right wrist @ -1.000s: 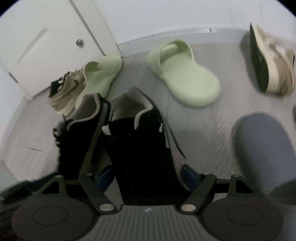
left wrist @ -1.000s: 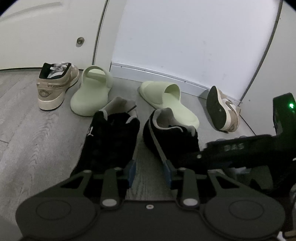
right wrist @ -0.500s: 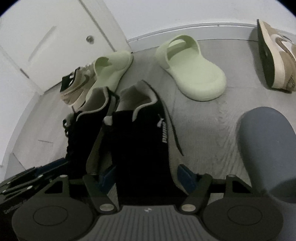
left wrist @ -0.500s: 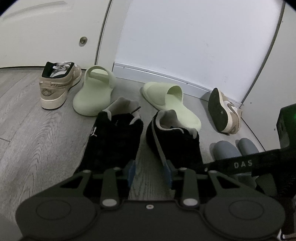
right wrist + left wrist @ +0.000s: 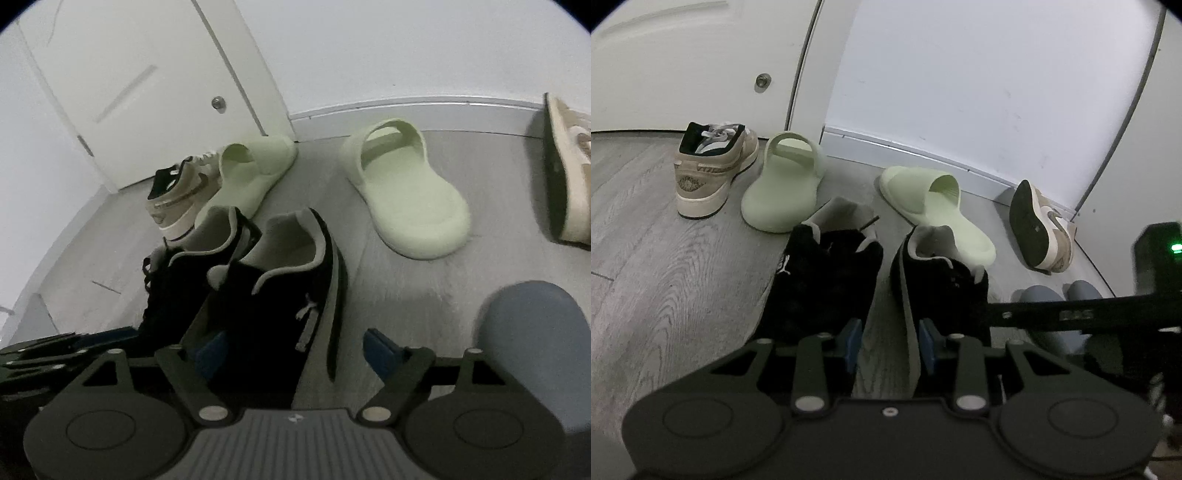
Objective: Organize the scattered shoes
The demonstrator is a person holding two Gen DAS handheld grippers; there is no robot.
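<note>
Left wrist view showed our left gripper [image 5: 889,345] low over the grey floor [image 5: 665,266]. Its blue pads [image 5: 852,343] sat a little apart, in the gap between the two black sneakers [image 5: 827,277], and they held nothing. Our right gripper [image 5: 295,350] was wide open around the toe of the right black sneaker [image 5: 280,291], but we could not tell if it touched. Far off, two green slides [image 5: 786,184] lay near the wall. One tan sneaker [image 5: 713,170] stood at the far left by the door [image 5: 683,55]. Another tan sneaker [image 5: 1041,229] lay tipped on its side at the far right. A blue knee [image 5: 535,347] was near on the right.
</note>
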